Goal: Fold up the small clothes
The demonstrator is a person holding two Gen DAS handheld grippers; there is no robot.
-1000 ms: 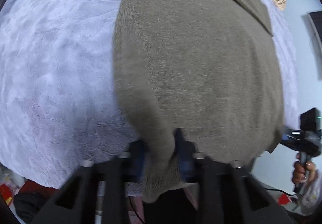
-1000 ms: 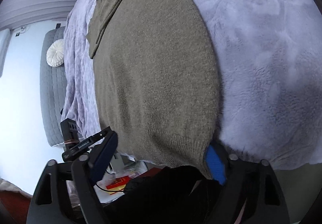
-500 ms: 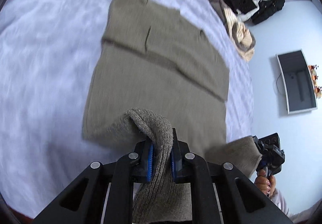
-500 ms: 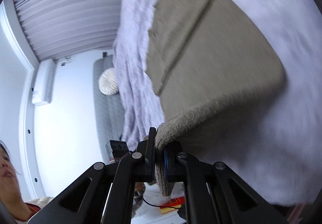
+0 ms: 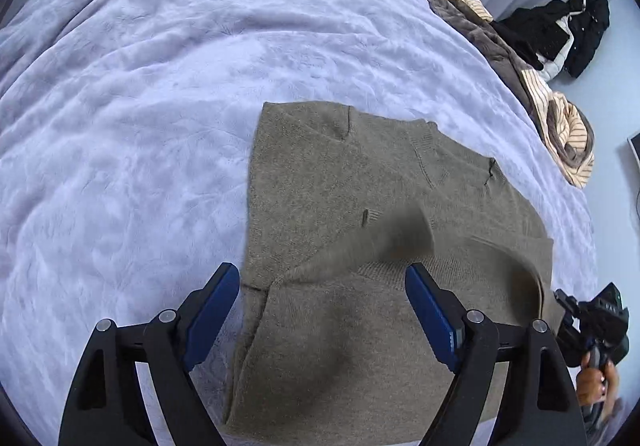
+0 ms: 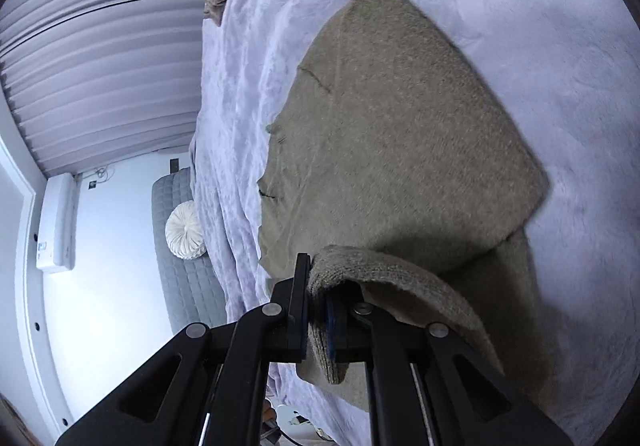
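An olive-brown knit sweater [image 5: 344, 205] lies on the lavender plush bedspread [image 5: 140, 85], its near hem folded up over the body. My left gripper [image 5: 322, 306] is wide open and empty above the folded part, a blurred flap of the hem just past it. My right gripper [image 6: 316, 306] is shut on the sweater's ribbed hem [image 6: 360, 266], held a little above the cloth. The sweater [image 6: 400, 117] spreads ahead of it in the right wrist view. The right gripper also shows at the far right of the left wrist view [image 5: 596, 318].
A heap of brown and striped clothes [image 5: 532, 77] and black garments [image 5: 560, 29] lie at the bed's far right edge. A grey bench with a round white cushion [image 6: 186, 232] stands beside the bed. Grey curtains [image 6: 100, 45] hang behind.
Both grippers carried the hem forward over the sweater's body. My left gripper then opened and let the hem drop. My right gripper still holds its corner.
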